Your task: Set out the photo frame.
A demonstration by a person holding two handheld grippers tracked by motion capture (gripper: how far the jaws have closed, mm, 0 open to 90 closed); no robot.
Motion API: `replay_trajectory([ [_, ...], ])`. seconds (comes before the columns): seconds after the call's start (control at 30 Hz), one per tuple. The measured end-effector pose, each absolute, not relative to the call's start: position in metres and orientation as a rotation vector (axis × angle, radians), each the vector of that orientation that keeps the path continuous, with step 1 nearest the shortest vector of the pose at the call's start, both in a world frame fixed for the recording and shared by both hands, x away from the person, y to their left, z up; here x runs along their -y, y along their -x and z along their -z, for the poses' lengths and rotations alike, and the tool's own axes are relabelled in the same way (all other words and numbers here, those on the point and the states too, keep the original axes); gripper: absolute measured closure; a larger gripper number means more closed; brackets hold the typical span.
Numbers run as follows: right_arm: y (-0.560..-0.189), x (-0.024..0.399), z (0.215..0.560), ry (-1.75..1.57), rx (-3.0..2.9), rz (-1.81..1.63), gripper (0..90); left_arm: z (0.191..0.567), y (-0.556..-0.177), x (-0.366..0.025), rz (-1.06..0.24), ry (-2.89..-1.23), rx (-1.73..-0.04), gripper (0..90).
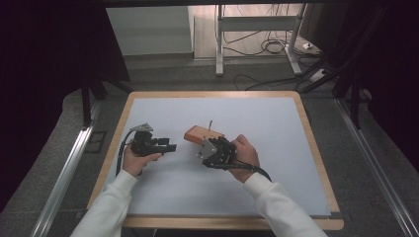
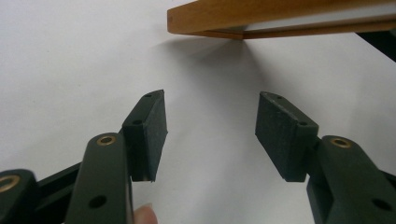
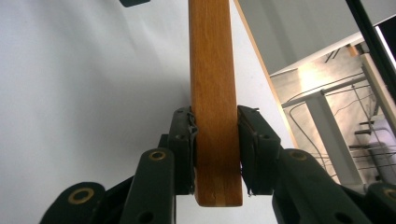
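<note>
Along my right claw [image 3: 215, 151] I see its jaws clamped on both faces of a wooden block [image 3: 212, 93], lifted near the white worktop [image 1: 276, 148] centre. My left claw [image 2: 210, 135], at nine o'clock from it, gapes wide and empty. From above, my hand hides that grip; a thin pin on the block stays unclear.

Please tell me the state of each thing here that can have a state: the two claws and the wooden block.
Left claw: open, jaws wide apart, nothing between them, over the white table.
Right claw: shut on the wooden block, one jaw pressed on each long side.
Wooden block: held by the right claw; whether it touches the table, I cannot tell.
</note>
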State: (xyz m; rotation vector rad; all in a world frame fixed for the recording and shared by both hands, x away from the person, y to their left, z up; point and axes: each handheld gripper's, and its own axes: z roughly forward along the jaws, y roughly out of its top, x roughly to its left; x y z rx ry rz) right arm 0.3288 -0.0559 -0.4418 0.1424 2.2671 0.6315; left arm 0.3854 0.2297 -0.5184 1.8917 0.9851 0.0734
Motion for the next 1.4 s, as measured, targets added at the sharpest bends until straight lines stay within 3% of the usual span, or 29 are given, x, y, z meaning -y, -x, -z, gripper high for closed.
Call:
replay_trajectory([
  [0.5,-0.344,0.053,0.426,-0.156,-2.317,-0.629,70.3,0.520,-0.386,-0.231,-0.074,-1.888,-0.993,42.8],
  [1.1,-0.298,0.065,0.399,-0.082,-2.509,-0.836,70.0,0.521,-0.387,-0.230,-0.070,-1.894,-0.994,42.5],
  [1.4,-0.307,0.064,0.396,-0.111,-2.502,-0.850,68.3,0.521,-0.387,-0.230,-0.071,-1.893,-0.994,42.0],
])
